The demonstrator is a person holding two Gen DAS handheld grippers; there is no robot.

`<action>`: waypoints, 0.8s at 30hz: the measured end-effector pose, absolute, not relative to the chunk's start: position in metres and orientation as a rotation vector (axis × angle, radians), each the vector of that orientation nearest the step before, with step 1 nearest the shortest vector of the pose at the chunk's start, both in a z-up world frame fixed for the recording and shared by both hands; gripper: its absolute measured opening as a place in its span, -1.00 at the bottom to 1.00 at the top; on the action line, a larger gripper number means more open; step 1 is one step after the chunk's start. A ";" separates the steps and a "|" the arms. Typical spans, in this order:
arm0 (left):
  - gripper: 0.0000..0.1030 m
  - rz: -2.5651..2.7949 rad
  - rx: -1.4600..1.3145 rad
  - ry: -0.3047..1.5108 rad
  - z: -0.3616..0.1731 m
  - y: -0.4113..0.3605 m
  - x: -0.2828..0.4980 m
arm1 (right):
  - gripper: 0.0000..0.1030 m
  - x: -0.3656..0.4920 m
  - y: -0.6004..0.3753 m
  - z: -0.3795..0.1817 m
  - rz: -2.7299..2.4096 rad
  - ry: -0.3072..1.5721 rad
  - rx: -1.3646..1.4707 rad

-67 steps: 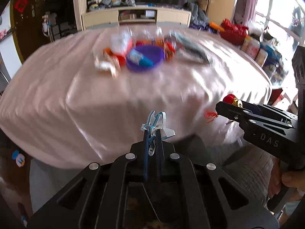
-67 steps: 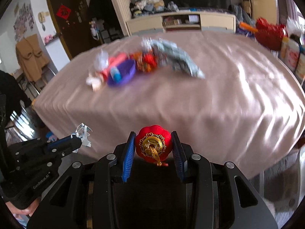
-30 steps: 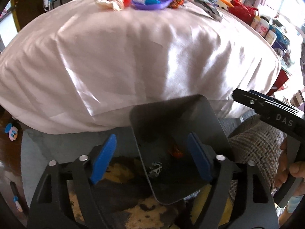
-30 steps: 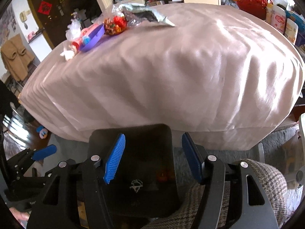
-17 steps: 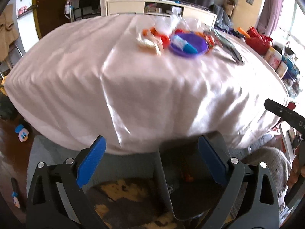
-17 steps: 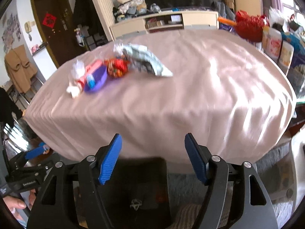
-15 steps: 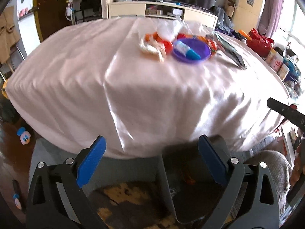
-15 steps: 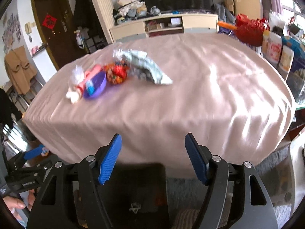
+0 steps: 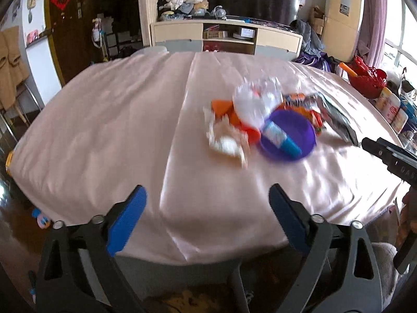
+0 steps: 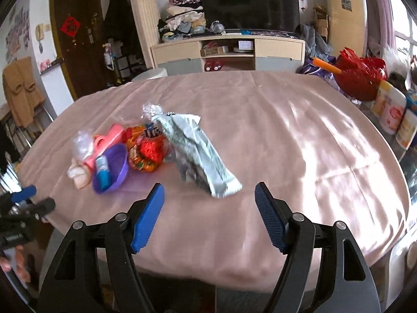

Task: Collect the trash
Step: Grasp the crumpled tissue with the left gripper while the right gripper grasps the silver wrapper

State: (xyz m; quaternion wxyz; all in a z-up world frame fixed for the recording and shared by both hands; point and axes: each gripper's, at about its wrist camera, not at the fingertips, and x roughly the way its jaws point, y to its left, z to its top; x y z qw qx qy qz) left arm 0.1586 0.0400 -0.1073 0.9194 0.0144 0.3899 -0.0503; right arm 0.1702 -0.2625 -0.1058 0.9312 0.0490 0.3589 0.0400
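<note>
A pile of trash lies on the pink-clothed table [image 9: 117,120]. It holds a purple bowl [image 9: 294,133] with a blue-and-white tube [image 9: 280,139], white crumpled wrappers [image 9: 226,140], orange pieces and clear plastic [image 9: 256,101]. In the right wrist view I see the bowl [image 10: 116,168], a red-orange wrapper [image 10: 147,154] and a long silver packet [image 10: 200,156]. My left gripper [image 9: 207,217] is open and empty, short of the pile. My right gripper [image 10: 209,214] is open and empty, just before the silver packet.
A dark bin's top edge shows low under the left gripper [image 9: 234,268]. Jars [image 10: 391,109] and a red basket [image 10: 362,75] stand at the table's right. A TV cabinet [image 10: 229,52] is behind. A toy [image 9: 41,219] lies on the floor at left.
Both grippers let their trash drop into the bin below the table edge, opened wide, then rose and swung up to face the pile on the table.
</note>
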 end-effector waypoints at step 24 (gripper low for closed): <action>-0.55 -0.204 0.067 0.859 -0.135 0.018 0.215 | -0.11 0.213 -0.254 -0.134 0.111 0.778 0.060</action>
